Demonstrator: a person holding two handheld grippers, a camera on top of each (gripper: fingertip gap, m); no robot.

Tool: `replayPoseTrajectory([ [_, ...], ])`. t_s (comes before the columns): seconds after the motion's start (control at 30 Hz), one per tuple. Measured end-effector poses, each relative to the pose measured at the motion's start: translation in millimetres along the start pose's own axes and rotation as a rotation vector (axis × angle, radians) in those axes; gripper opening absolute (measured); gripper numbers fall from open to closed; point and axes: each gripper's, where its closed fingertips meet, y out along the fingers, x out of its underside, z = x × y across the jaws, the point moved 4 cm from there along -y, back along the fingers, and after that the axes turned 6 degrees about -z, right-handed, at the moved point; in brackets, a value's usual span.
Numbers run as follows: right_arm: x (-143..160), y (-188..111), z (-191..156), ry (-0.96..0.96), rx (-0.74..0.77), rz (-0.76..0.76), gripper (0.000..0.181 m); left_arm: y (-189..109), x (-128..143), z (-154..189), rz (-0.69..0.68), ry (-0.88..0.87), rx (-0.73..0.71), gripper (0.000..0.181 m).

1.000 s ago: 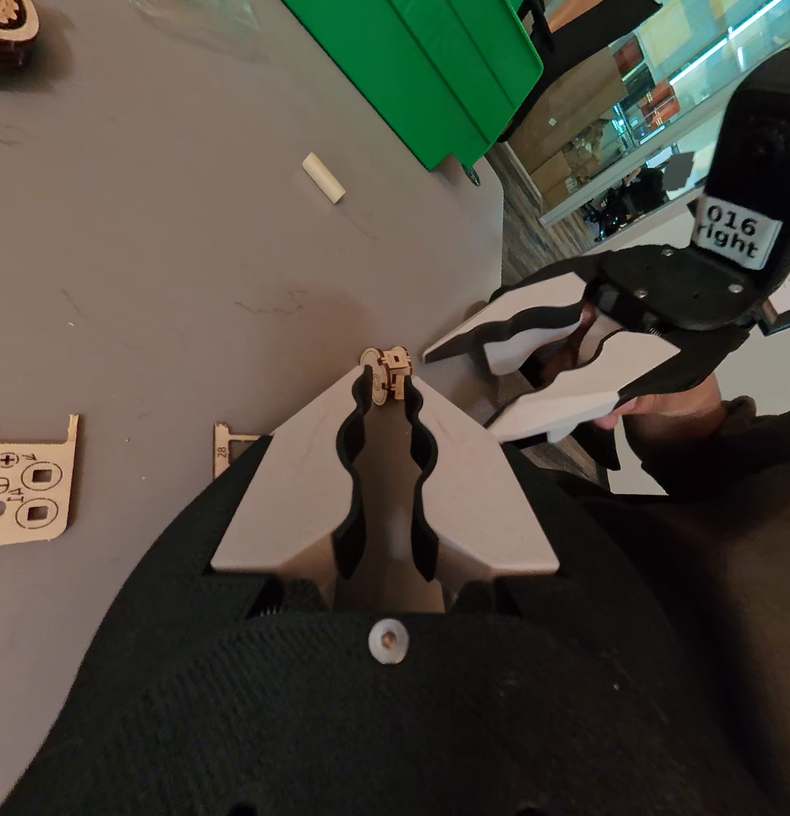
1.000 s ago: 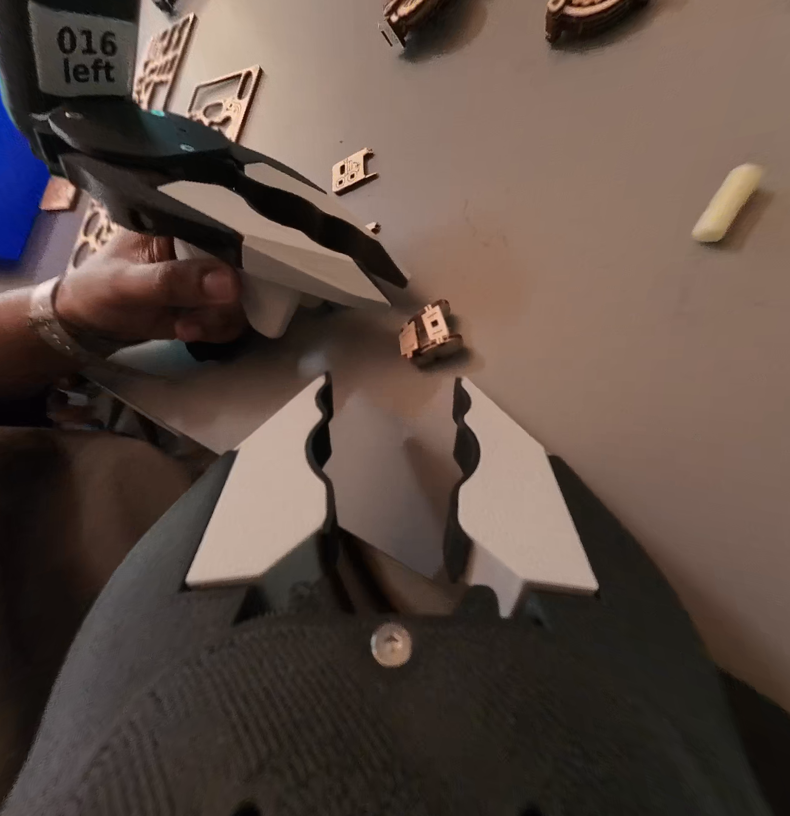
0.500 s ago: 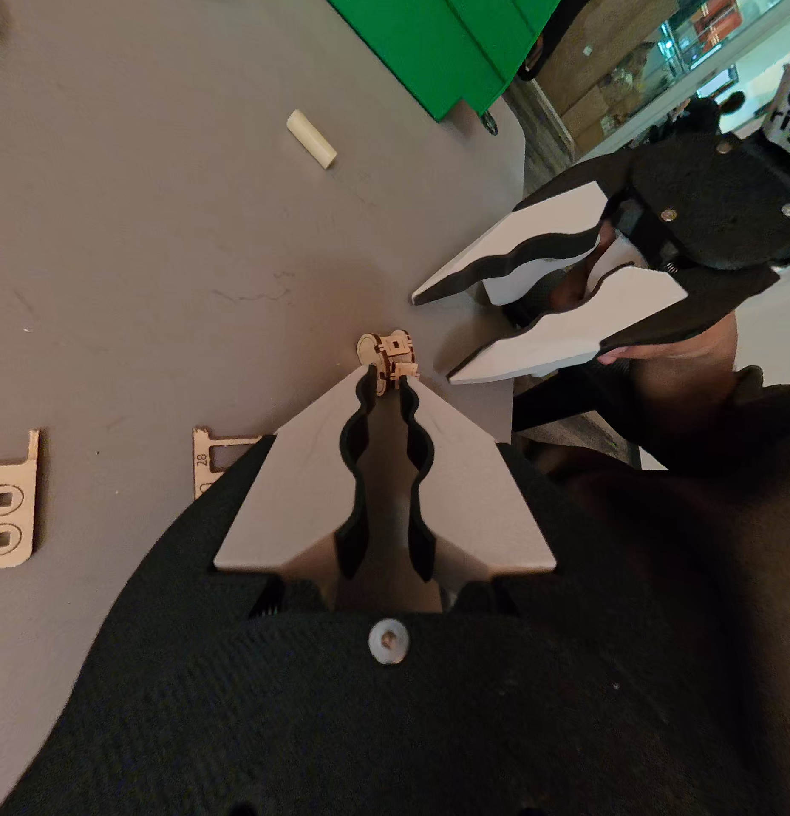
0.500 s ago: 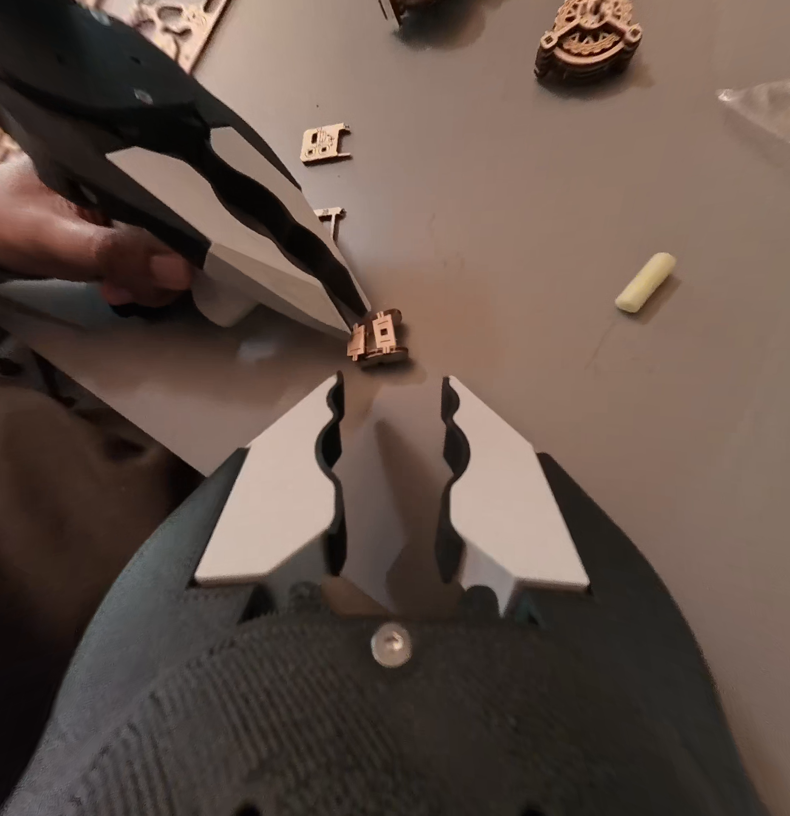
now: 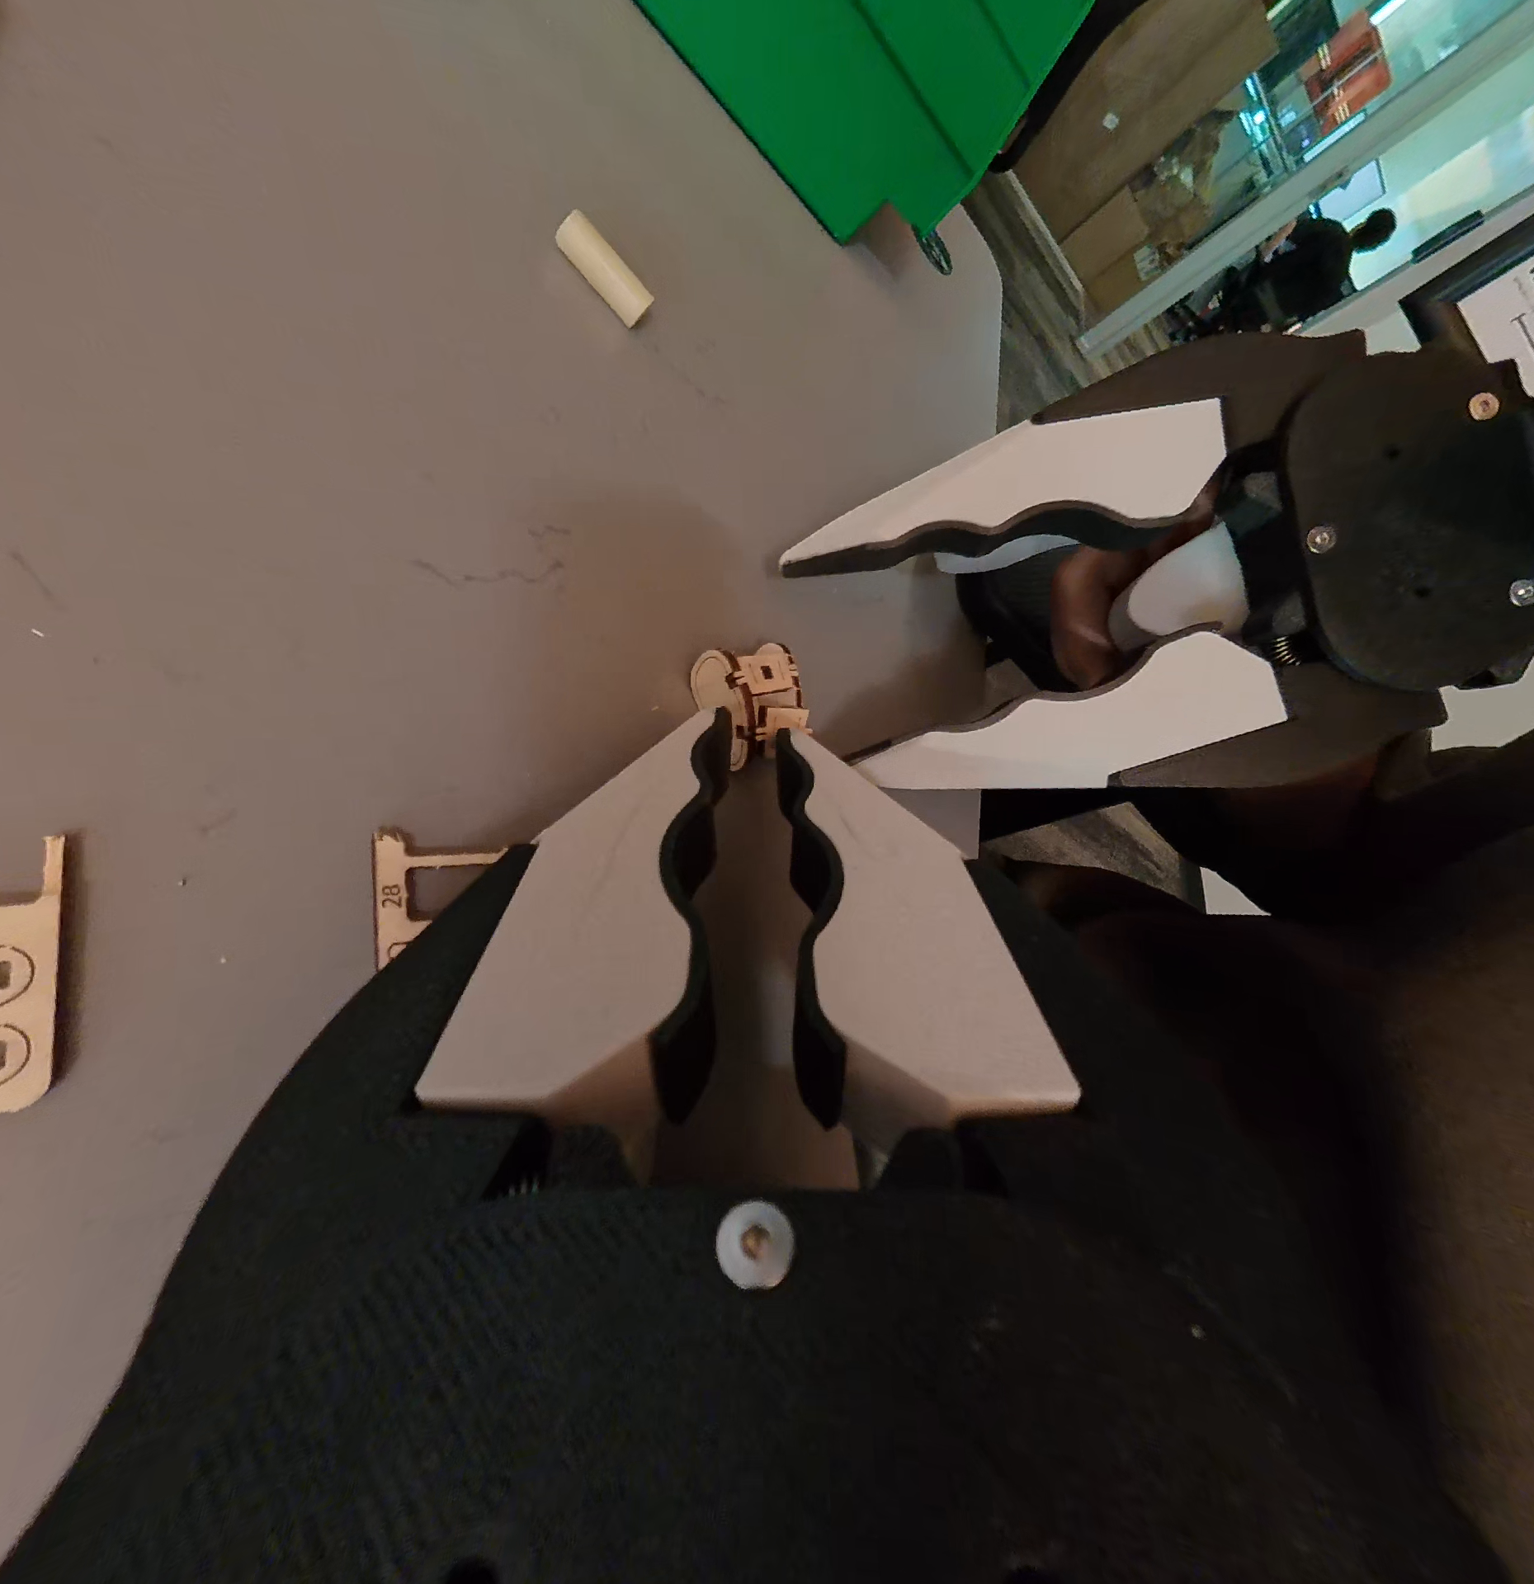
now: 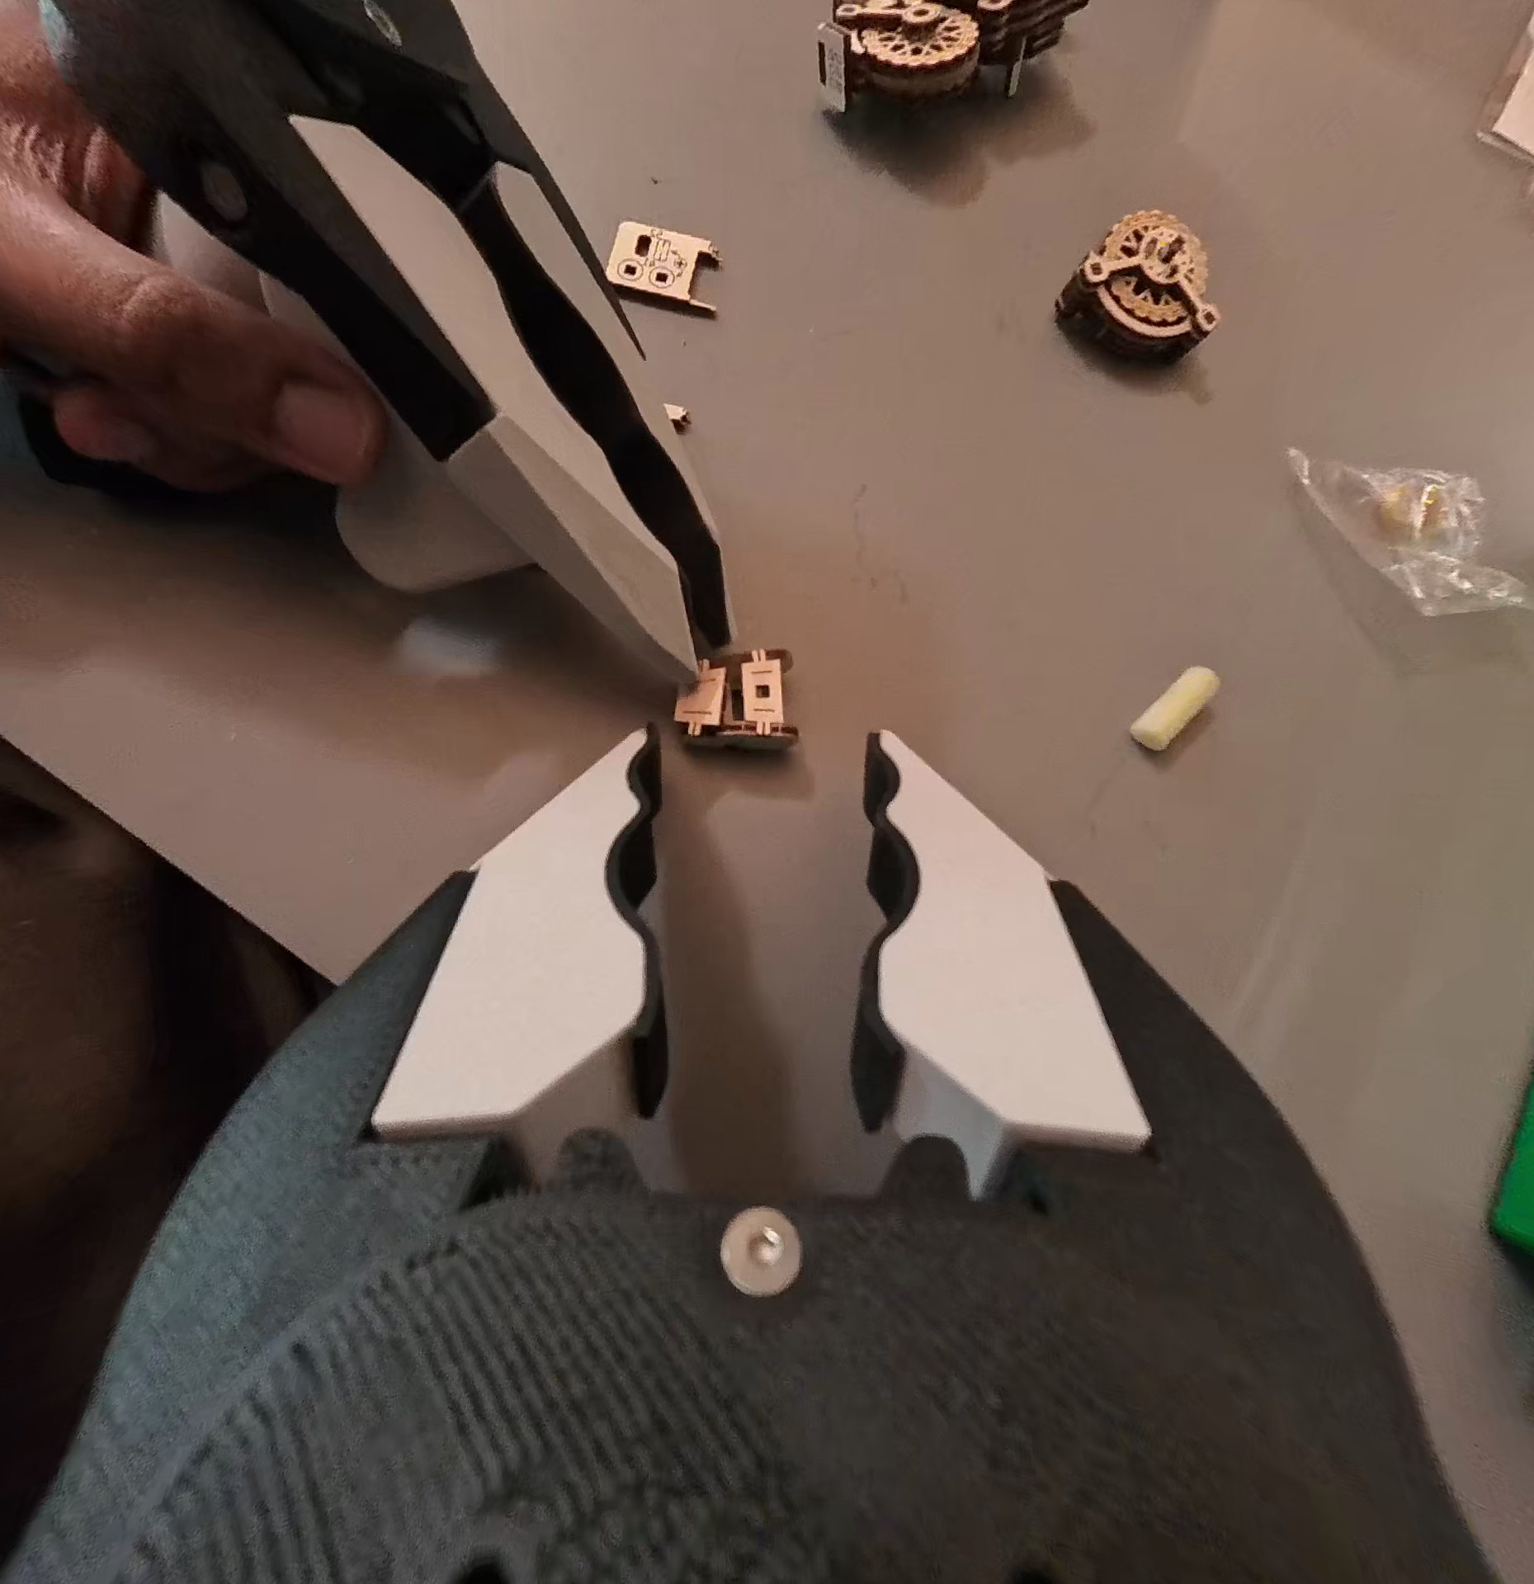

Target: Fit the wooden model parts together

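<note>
A small wooden assembly (image 5: 750,690) of discs and slotted tabs sits on the grey table (image 5: 317,514) near its front edge. My left gripper (image 5: 749,737) is shut on its near end, fingertips pinching it. In the right wrist view the left gripper (image 6: 703,656) comes in from the upper left and its tips touch the assembly (image 6: 737,699). My right gripper (image 6: 759,746) is open and empty, just short of the assembly, which lies a little left of its gap. In the left wrist view the right gripper (image 5: 823,664) comes in from the right with its jaws wide apart.
A cream cylinder (image 6: 1175,705) lies to the right. Two gear assemblies (image 6: 1136,287) (image 6: 917,43) stand farther back. A flat wooden part (image 6: 660,270) and a clear plastic bag (image 6: 1415,540) lie on the table. A green box (image 5: 832,94) sits at the far corner. Cut-out wooden sheets (image 5: 13,977) (image 5: 412,891) lie left. Only a small space, under 4 cm, lies between the two pairs of fingers.
My left fingers have closed in on the assembly. My right gripper has moved closer to it and swung round so the assembly sits just ahead of its open fingers.
</note>
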Motion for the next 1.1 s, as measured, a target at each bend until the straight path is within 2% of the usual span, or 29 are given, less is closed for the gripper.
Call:
replayPoseTrajectory([
  [0.2, -1.6, -0.3, -0.4, -0.010, -0.006, 0.010, 0.036, 1.6, -0.1, 0.9, -0.005, 0.002, 0.001, 0.009],
  [1.1, 0.4, 4.1, -6.1, -0.115, 0.035, -0.020, 0.023, 2.4, 0.2, 0.7, -0.010, 0.000, 0.005, 0.008],
])
